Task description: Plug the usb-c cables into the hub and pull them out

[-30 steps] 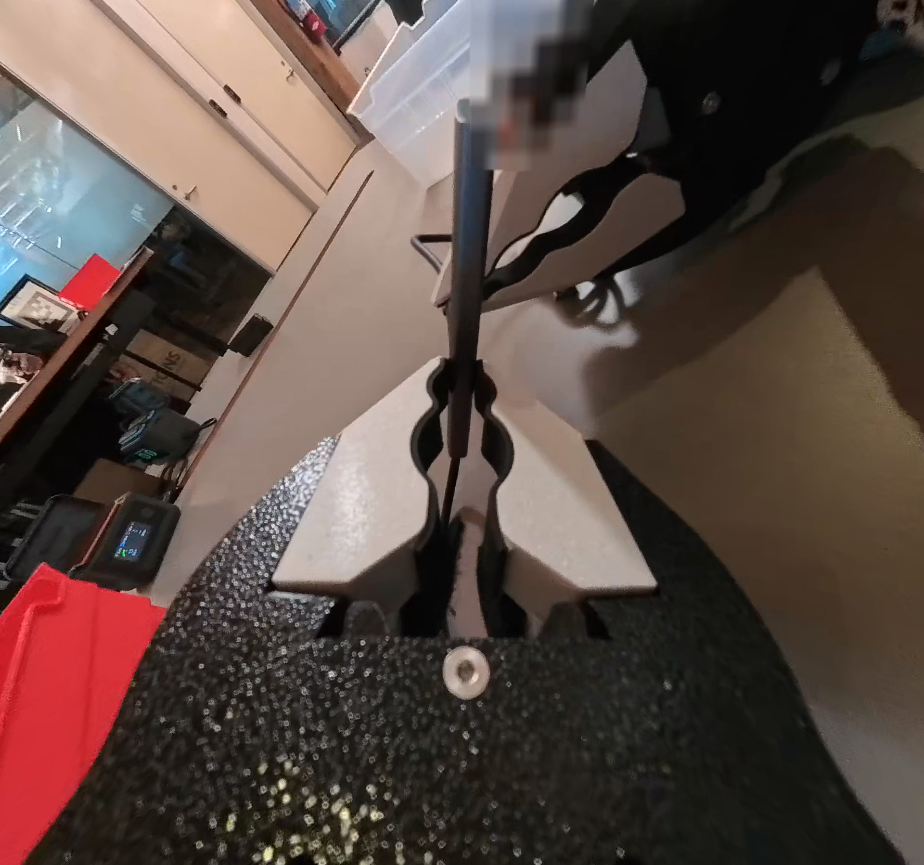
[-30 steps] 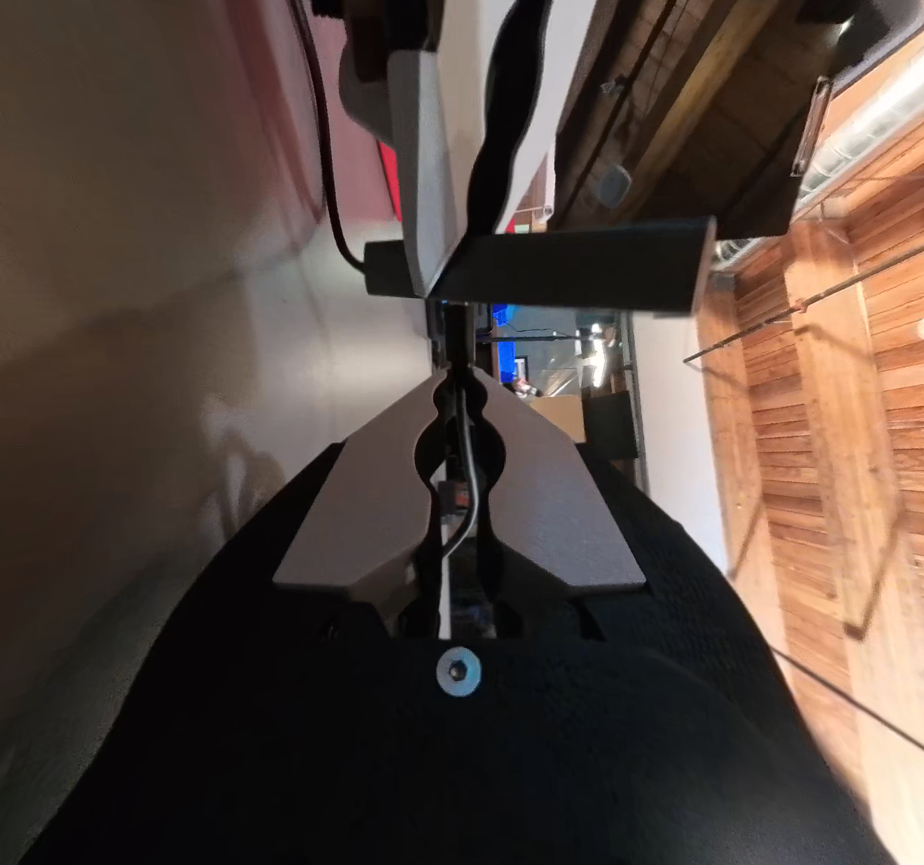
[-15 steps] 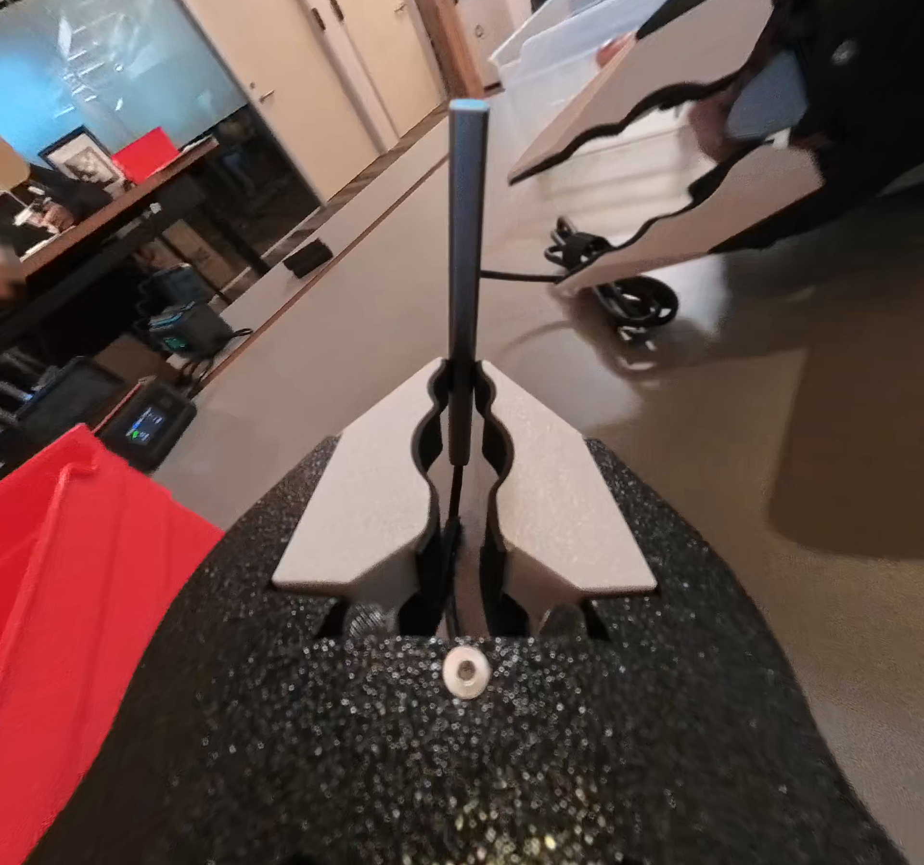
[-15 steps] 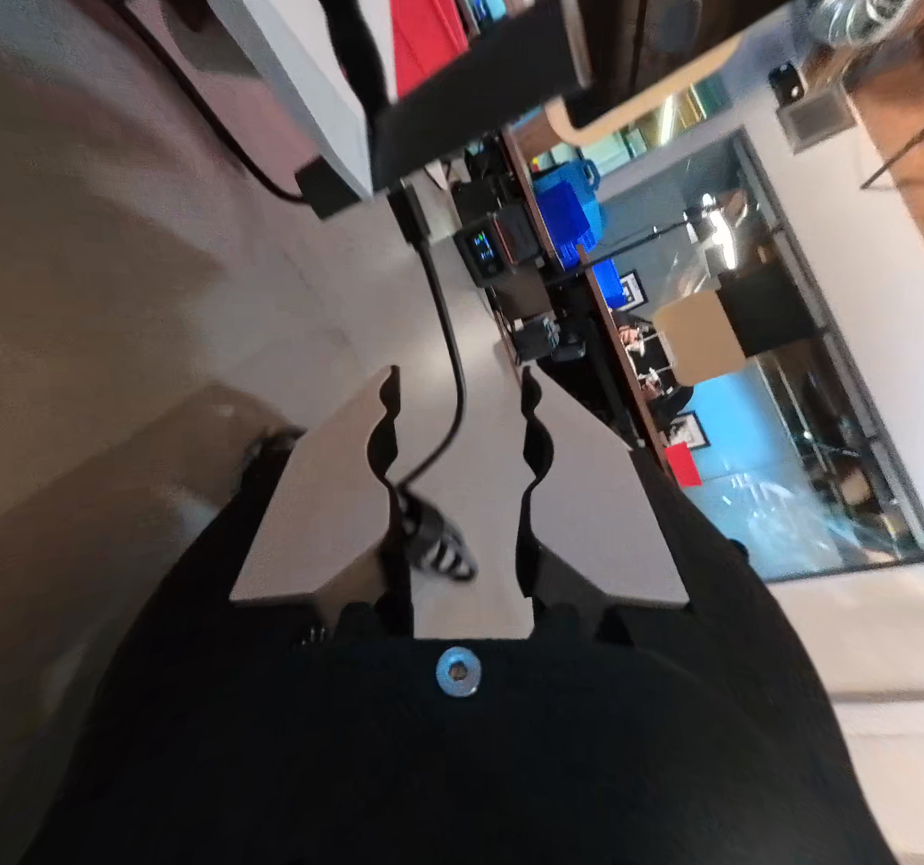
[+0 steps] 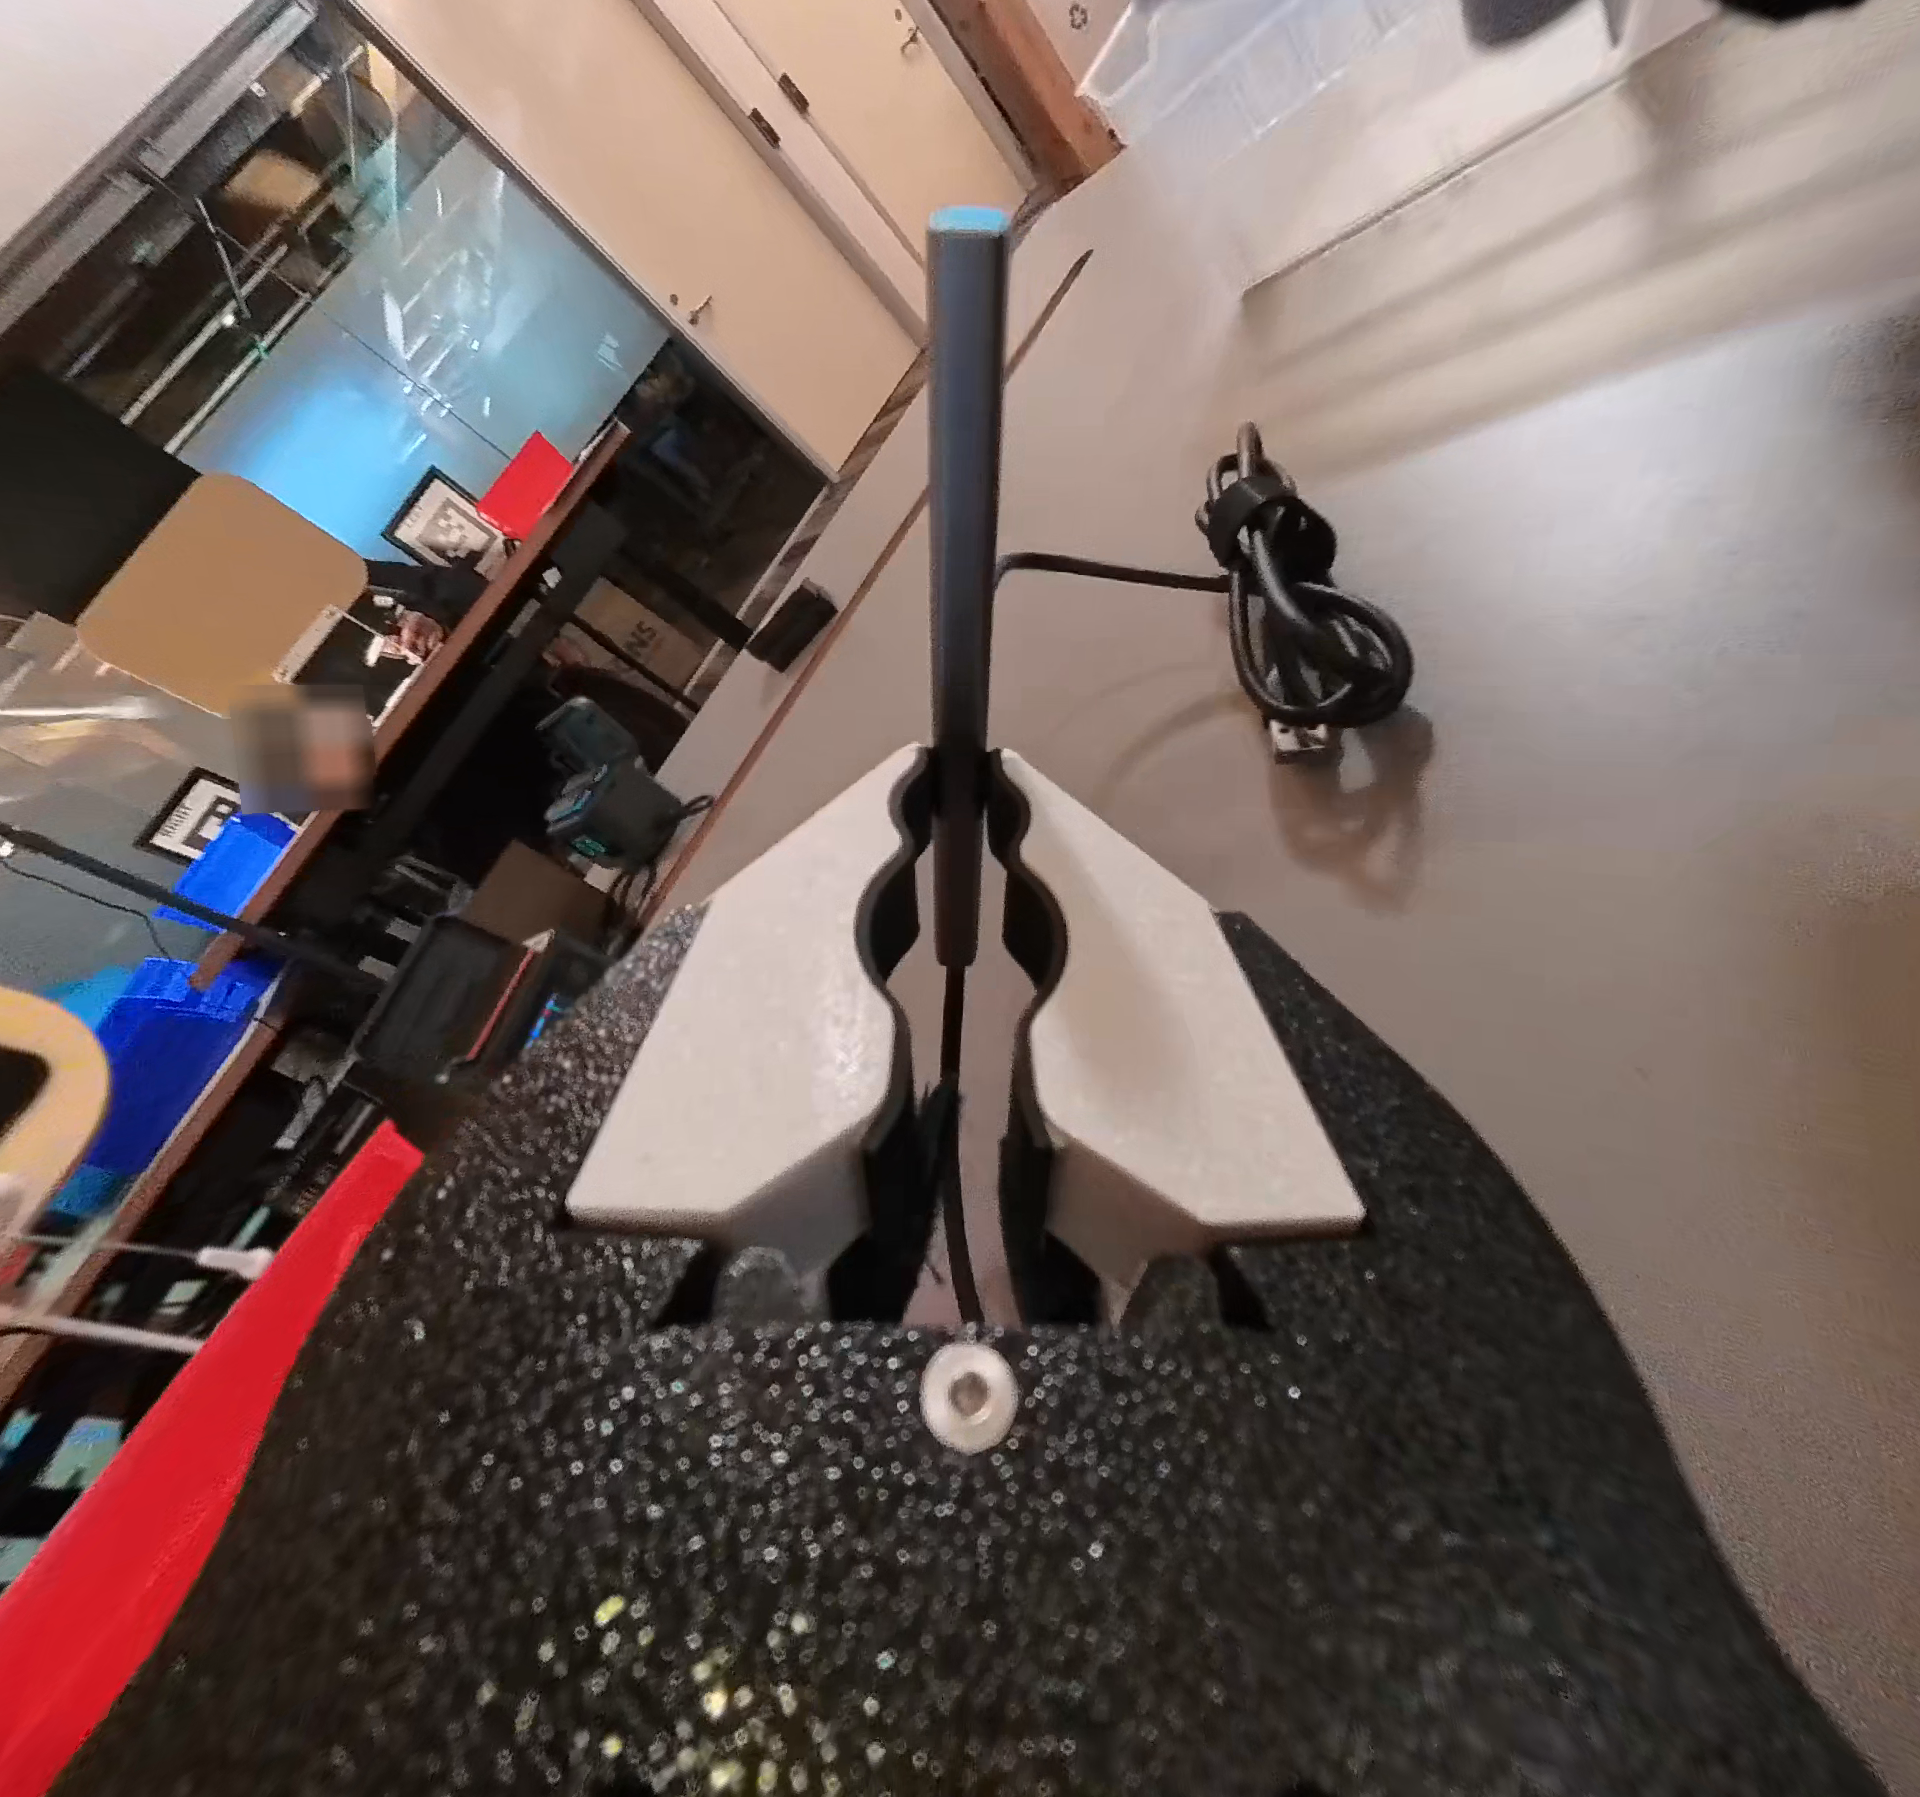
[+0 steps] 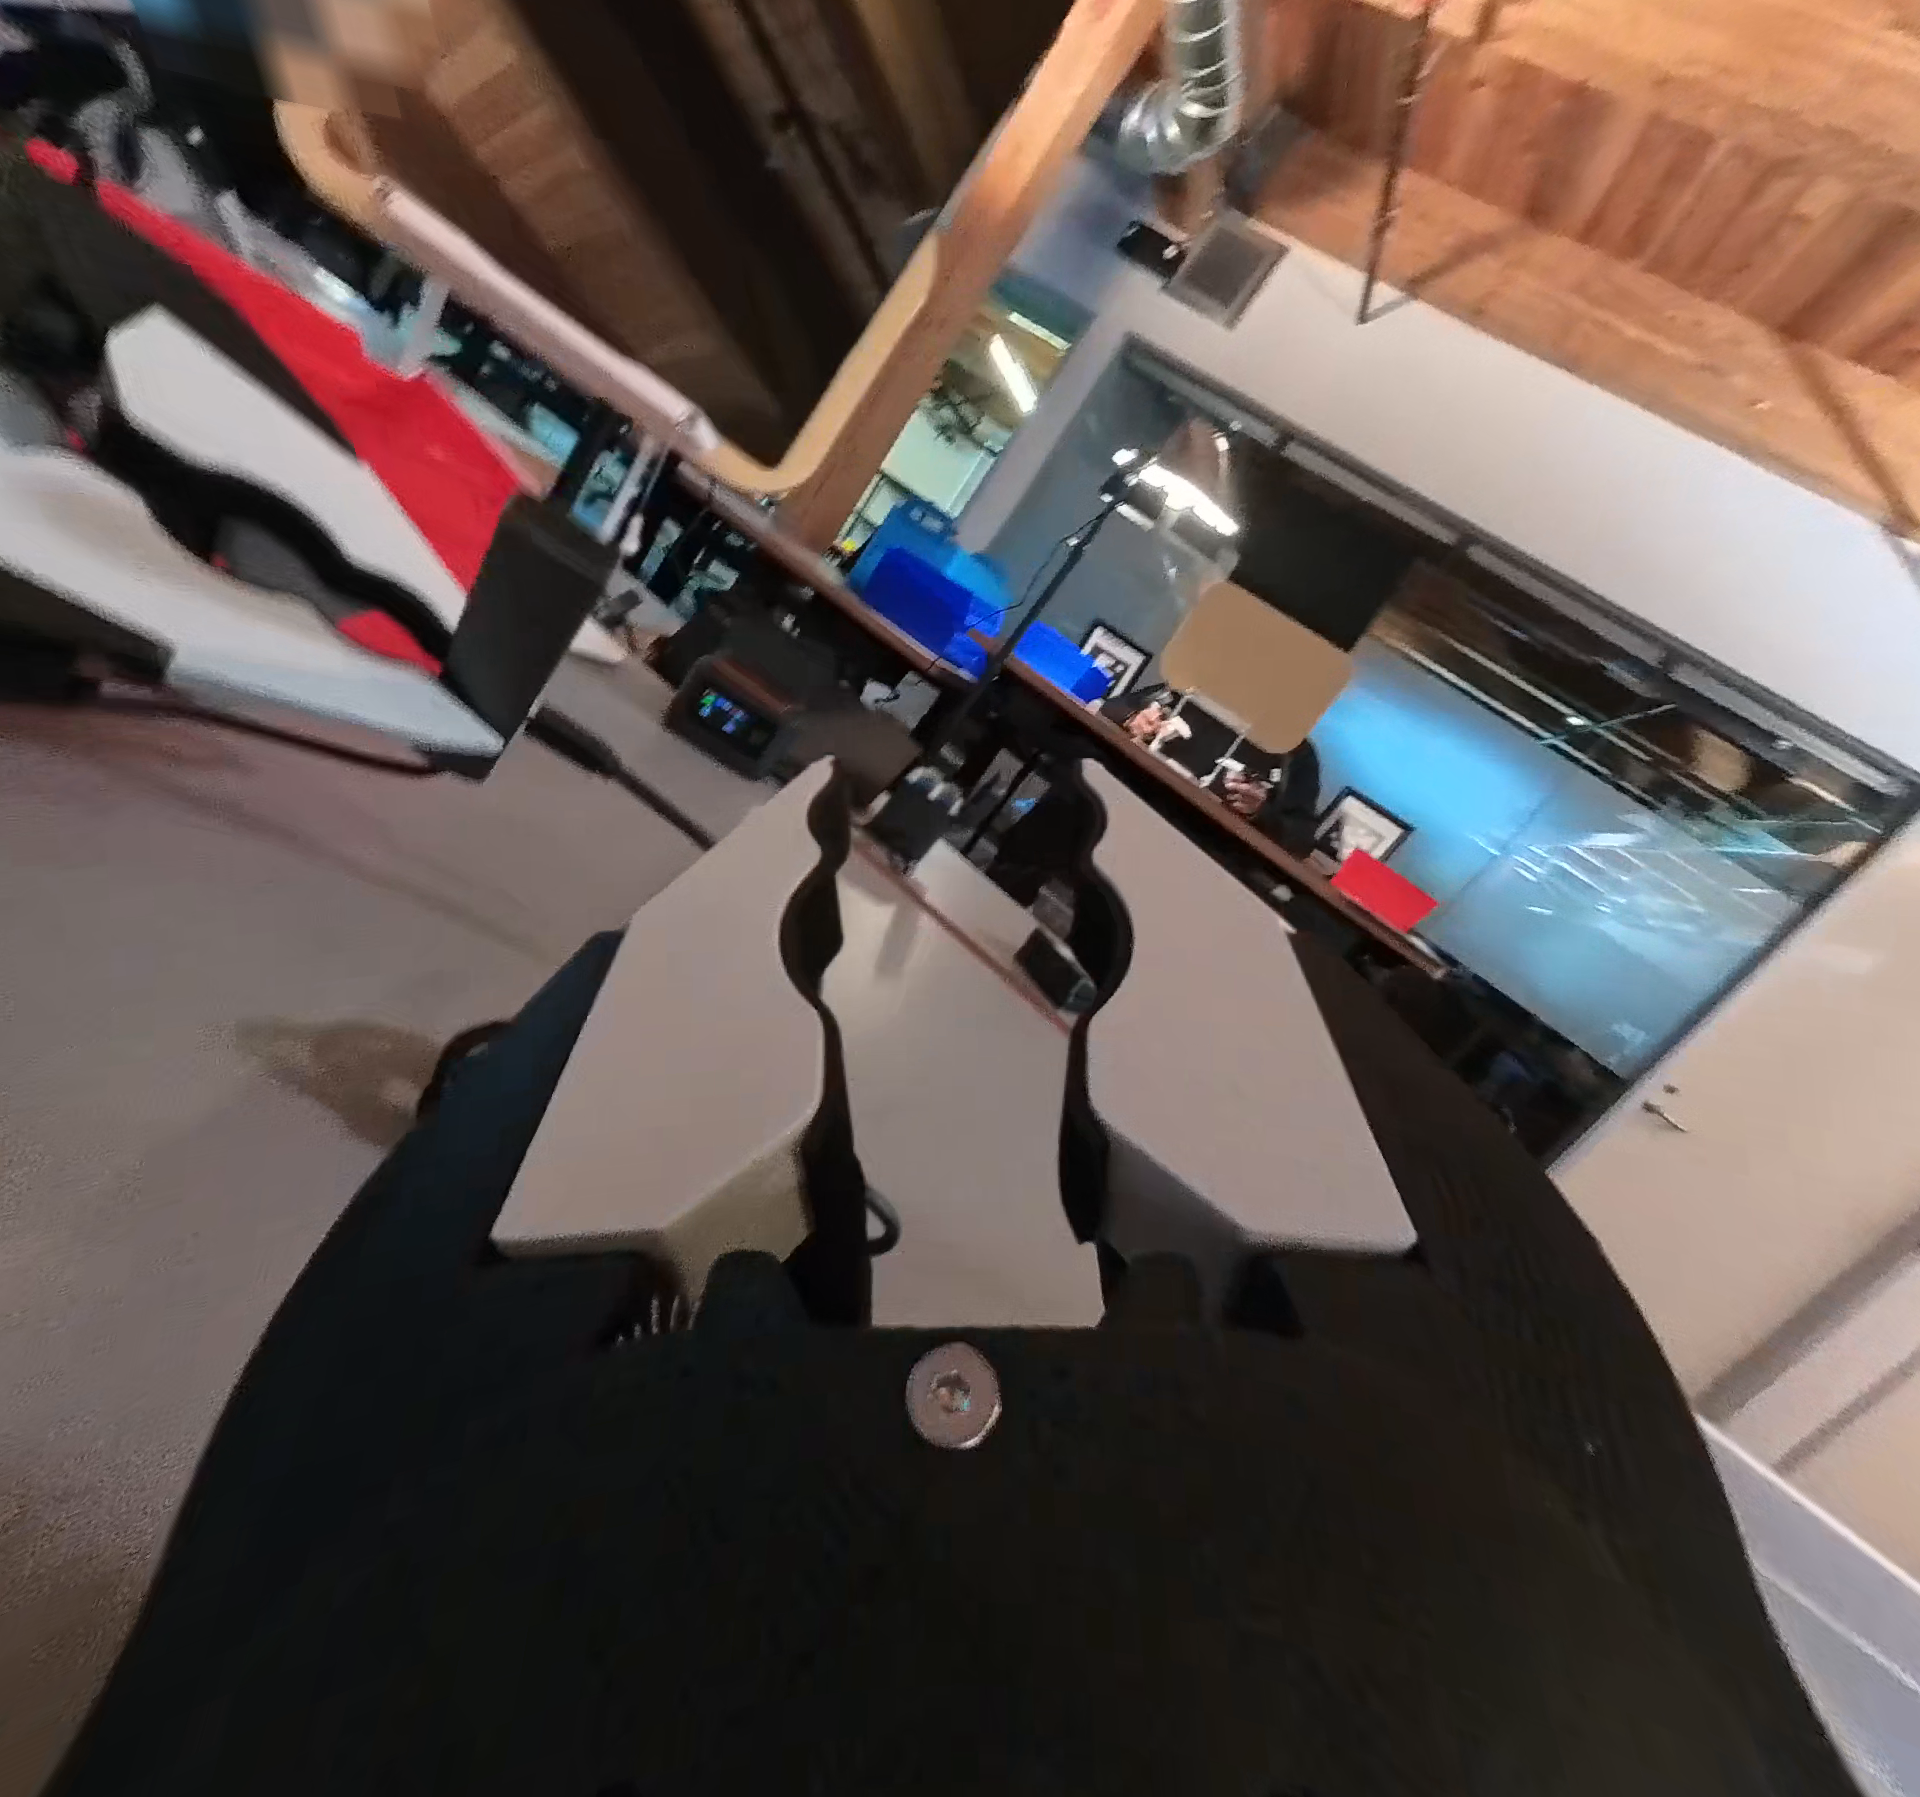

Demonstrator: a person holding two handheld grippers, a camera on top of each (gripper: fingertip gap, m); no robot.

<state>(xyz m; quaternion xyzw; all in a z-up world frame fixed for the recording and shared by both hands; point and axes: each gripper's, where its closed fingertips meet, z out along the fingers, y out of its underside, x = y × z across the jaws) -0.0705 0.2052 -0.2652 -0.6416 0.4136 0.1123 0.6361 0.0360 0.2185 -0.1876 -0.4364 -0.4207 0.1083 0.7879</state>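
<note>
Left wrist view: left gripper [image 5: 961, 760] was clamped tight on the hub [image 5: 966, 542], a slim dark bar seen edge-on, standing straight up out of the fingertips with a light blue top end. A thin black lead ran from the hub's lower end back between the fingers [image 5: 790, 999]. Beyond the hub on the grey counter [image 5: 1610, 812] lay a bundled black usb-c cable [image 5: 1299, 615], strapped in a coil, with a metal plug poking out at its near end and one strand running from the coil to behind the hub. Whether that strand was plugged in was hidden by the hub.

Right wrist view: right gripper [image 6: 961, 791] was spread wide with nothing between its fingers. This view showed the hub [image 6: 525, 625] broadside, a dark block at the left gripper's [image 6: 457, 698] tip, with a black cable [image 6: 623, 781] leaving its lower corner toward the counter [image 6: 260, 916]. Cable coil mostly out of sight here.
</note>
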